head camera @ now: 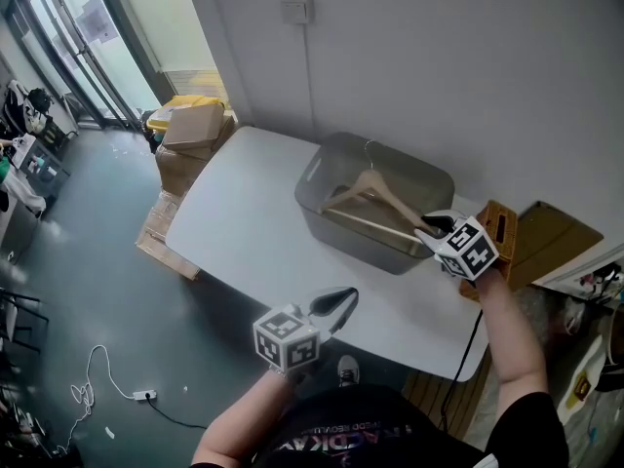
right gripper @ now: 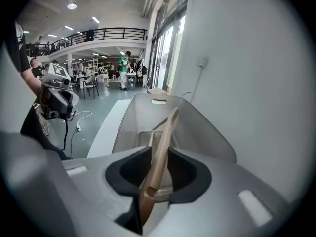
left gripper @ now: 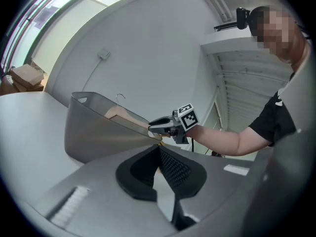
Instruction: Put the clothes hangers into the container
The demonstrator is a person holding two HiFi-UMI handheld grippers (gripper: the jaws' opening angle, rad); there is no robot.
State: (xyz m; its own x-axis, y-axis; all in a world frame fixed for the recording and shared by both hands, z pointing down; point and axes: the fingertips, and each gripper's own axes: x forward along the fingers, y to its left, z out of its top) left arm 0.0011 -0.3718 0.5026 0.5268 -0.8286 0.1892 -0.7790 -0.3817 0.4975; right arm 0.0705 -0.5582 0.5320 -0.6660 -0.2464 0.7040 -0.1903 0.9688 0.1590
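Head view: one wooden hanger [head camera: 375, 195] lies tilted in the single grey container [head camera: 336, 234] on the tabletop [head camera: 244, 213], its near end held at the rim by the right gripper [head camera: 436, 224]; the left gripper [head camera: 336, 302] hovers apart. Left gripper view: its fingers [left gripper: 175, 169] are closed together on nothing. Right gripper view: fingers [right gripper: 190, 174] clamp the hanger's arm; advisable to lower that end below the rim before letting go.

1. An open-plan lab hall: a balcony [right gripper: 106, 33] over desks [right gripper: 89, 80] and people [right gripper: 123, 69], far beyond the right gripper [right gripper: 159, 152].
2. Boxes [head camera: 190, 127] and a floor cable [head camera: 80, 392] lie left of the left gripper [head camera: 343, 300].
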